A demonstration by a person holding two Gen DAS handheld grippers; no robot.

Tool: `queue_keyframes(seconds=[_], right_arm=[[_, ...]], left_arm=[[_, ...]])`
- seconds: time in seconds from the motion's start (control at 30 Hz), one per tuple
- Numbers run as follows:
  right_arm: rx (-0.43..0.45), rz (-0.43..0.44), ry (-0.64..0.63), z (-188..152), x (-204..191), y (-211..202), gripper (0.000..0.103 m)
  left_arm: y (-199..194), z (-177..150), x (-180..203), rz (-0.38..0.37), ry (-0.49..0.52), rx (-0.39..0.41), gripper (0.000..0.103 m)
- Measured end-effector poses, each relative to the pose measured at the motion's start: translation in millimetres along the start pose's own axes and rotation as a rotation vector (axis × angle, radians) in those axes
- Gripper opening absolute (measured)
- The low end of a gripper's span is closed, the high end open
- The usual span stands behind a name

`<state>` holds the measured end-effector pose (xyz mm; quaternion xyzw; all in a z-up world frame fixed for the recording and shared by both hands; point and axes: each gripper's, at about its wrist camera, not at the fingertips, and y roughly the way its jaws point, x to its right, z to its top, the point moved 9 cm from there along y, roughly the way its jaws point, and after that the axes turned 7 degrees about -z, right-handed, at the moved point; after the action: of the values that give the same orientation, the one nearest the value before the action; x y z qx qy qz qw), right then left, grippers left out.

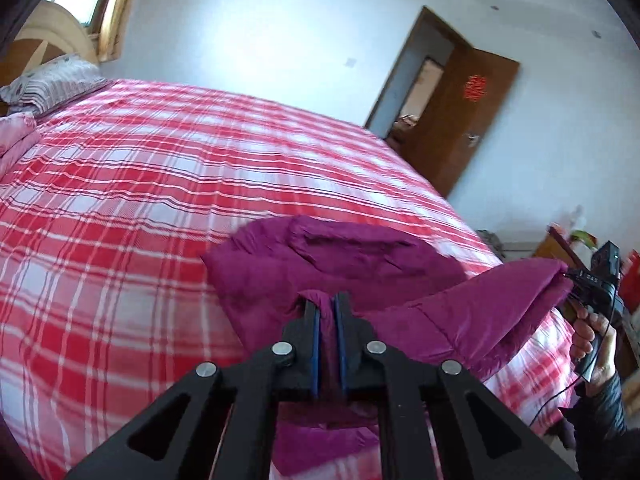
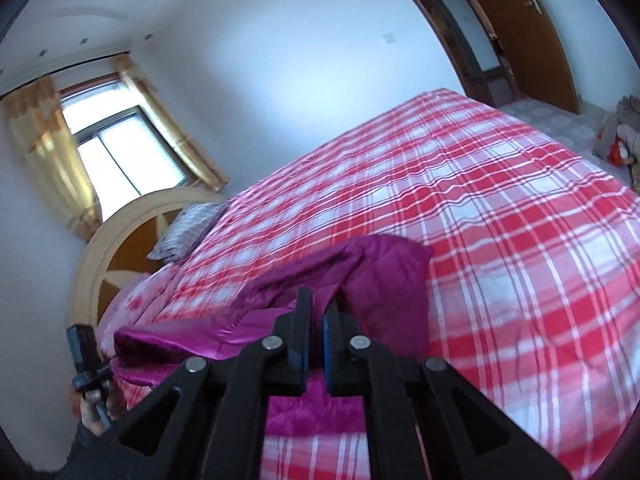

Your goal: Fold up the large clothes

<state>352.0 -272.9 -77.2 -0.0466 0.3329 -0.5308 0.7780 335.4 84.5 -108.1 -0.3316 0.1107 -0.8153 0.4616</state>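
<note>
Magenta garment [image 1: 344, 256] near bed edge [image 1: 460, 204]

Both tongs, left [image 1: 327, 300] and right [image 2: 317, 300], are clamped nearly closed.

The black left gripper [image 1: 327, 300] pinches a fold of the shiny magenta padded garment [image 1: 360, 264], lying on the red-and-white plaid bedspread [image 1: 160, 184].

A bedroom in a home. A large bed [image 1: 168, 184] with a red-and-white checked cover fills the room, with a striped pillow [image 1: 52, 84] against a curved wooden headboard [image 2: 116, 248]. A window [image 2: 120, 152] with yellow curtains [image 2: 48, 152], white walls [image 1: 260, 28] and a brown wooden door [image 1: 464, 120] standing open surround it.
</note>
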Motion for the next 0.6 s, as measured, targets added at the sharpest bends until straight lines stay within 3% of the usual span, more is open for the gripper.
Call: queue_keyframes(seconds=[0.07,0.1,0.17,0.2,0.23,0.3,0.33,0.5,0.6], right_arm=[[-0.001,-0.025,0.013,15.3,6.5,20.7,0.007],[-0.004,-0.035,0.023,23.1,9.3,32.5,0.007],[-0.018,-0.059,0.036,34.3,15.8,55.2,0.007],[-0.020,-0.080,0.035,37.6,18.9,62.9,0.007],[-0.026,-0.101,0.037,40.6,22.5,72.8,0.007],[-0.049,-0.128,0.057,41.6,31.4,92.7,0.007],[-0.060,-0.148,0.057,41.1,35.0,103.0,0.007],[-0.101,-0.213,0.046,32.8,46.1,152.7,0.007],[-0.100,-0.240,0.069,29.5,51.9,172.2,0.007]], left_arm=[[10.0,14.9,-15.6,0.009,-0.049,-0.004,0.011],[9.2,22.3,-18.9,0.011,-0.058,0.012,0.017],[-0.3,39.8,-30.6,0.104,-0.054,0.083,0.042],[-7.5,48.8,-35.3,0.148,-0.052,0.129,0.067],[-17.9,57.0,-38.7,0.182,-0.057,0.189,0.083],[-28.9,65.6,-39.2,0.240,-0.056,0.283,0.085],[-20.8,68.1,-35.0,0.250,-0.030,0.281,0.085],[69.3,61.3,11.1,0.239,0.158,0.177,0.085],[136.0,50.9,29.5,0.304,0.311,0.100,0.085]])
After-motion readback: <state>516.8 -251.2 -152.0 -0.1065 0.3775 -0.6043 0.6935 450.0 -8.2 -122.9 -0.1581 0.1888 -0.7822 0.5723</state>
